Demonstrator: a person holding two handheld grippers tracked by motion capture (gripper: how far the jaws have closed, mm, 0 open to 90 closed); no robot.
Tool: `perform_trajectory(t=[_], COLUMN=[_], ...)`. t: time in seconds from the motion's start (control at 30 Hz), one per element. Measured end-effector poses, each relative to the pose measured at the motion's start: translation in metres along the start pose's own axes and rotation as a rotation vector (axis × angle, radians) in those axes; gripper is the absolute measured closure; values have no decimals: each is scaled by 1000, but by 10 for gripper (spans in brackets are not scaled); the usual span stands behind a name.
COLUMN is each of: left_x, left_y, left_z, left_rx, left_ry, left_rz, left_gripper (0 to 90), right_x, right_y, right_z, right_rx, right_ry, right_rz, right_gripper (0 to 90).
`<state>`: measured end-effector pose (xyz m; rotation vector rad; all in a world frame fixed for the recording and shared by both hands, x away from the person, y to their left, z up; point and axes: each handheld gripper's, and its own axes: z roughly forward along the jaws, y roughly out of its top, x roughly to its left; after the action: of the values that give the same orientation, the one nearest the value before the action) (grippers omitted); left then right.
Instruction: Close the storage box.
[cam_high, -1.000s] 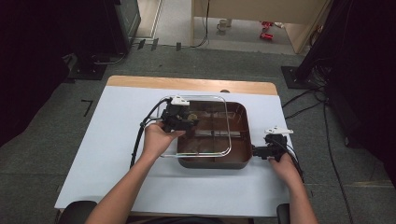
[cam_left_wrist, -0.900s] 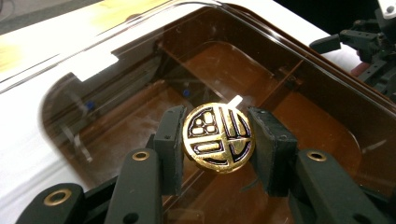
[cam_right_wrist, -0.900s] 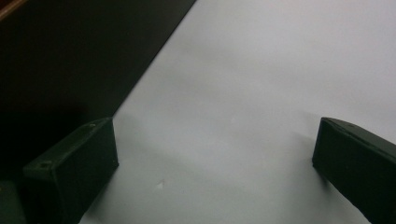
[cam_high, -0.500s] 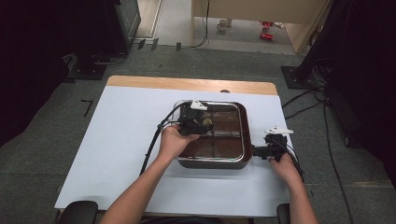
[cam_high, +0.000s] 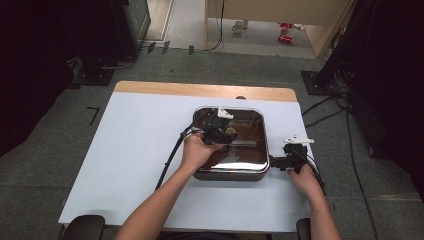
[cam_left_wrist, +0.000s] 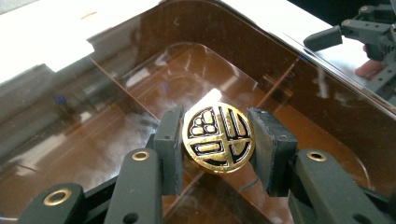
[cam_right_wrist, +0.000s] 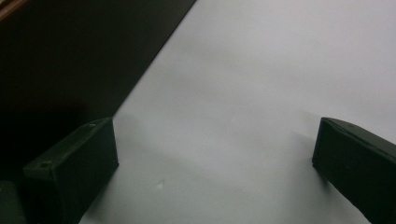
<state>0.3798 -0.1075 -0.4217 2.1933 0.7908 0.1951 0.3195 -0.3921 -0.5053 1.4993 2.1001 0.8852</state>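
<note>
Over the square pan (cam_high: 252, 172) at the table's right middle, the left gripper (cam_left_wrist: 218, 140) clamps the round gold knob (cam_left_wrist: 218, 138) of a glass lid (cam_left_wrist: 140, 93), the lid lying flat directly beneath its jaws. Just right of the pan, the right gripper (cam_high: 280, 162) rests with jaws apart, gripping nothing; the left hand (cam_high: 197, 152) is nearer.
</note>
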Motion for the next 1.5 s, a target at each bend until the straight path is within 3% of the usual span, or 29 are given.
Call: perform_trajectory(t=[0.2,0.43,0.6,0.77,0.83,0.9,0.97,1.03,1.1,1.5], left_x=[2,4,7,8,9,10,10,10,11,18], left_y=[-3,-3,-2,-2,-3,-3,-3,-5,-6,-17], left_z=[-1,-1,-6,-11,-14,-18,-21,-24,-29,-60], left_rx=[11,-1,-27,-25,-29,-38,-52,-57,-60,-98], left_ry=[-28,-41,-58,-57,-75,-88,-71,-56,-69,-96], left_rz=[-36,-31,-43,-11,-3,-5,-18,32,58,70], left_gripper=[594,578,495,446,415,386,354,325,300,256], right_x=[0,0,0,0,0,0,0,0,0,0], right_y=[0,0,0,0,0,0,0,0,0,0], right_z=[0,0,0,0,0,0,0,0,0,0], right_rx=[0,-1,0,-1,-1,-2,-2,-2,-2,0], right_ry=[0,0,0,0,0,0,0,0,0,0], right_rz=[0,-1,-1,-1,-1,-1,-1,-1,-1,-2], right_gripper=[0,0,0,0,0,0,0,0,0,0])
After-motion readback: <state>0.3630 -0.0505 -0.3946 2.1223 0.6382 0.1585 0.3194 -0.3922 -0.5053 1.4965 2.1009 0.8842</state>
